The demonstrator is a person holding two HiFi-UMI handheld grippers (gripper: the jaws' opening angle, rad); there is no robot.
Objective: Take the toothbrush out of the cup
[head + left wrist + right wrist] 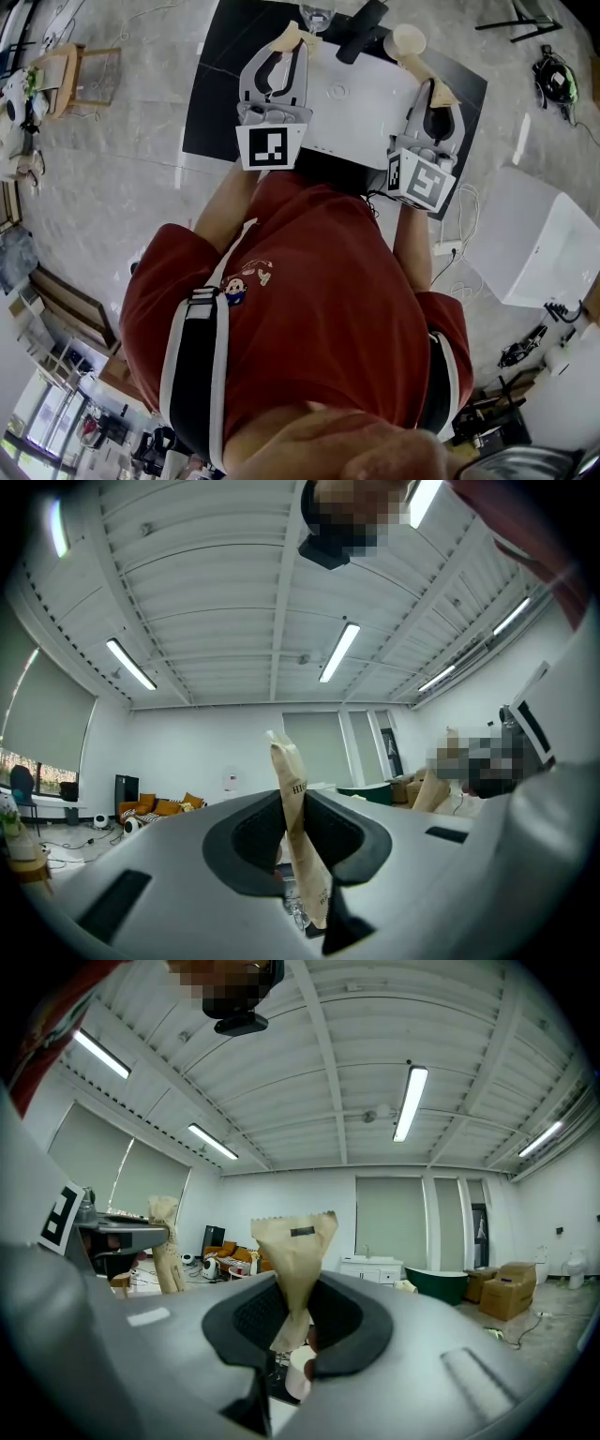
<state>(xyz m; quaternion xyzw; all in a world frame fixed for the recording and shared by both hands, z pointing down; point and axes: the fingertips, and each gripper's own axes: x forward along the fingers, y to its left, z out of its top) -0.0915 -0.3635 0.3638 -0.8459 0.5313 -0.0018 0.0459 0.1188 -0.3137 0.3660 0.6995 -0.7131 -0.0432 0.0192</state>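
In your left gripper (pixel 284 44), nearly closed jaws pinch a tan paper sachet (pixel 298 829); your right gripper (pixel 435 94) pinches a second tan paper sachet (pixel 292 1265). Just beyond the left tips stands a clear glass cup (pixel 317 13); the dark slanted stick (pixel 362 32) beside it may be the toothbrush.

My left claw (pixel 302 860) points level across the room, jaws pinched on a brown paper packet (pixel 291 780) that sticks up out of them, some printed letters on it. Behind it there's just a white ribbed ceiling (pixel 216 583), tube lights (pixel 339 652), and an orange sofa (pixel 155 808) far left.
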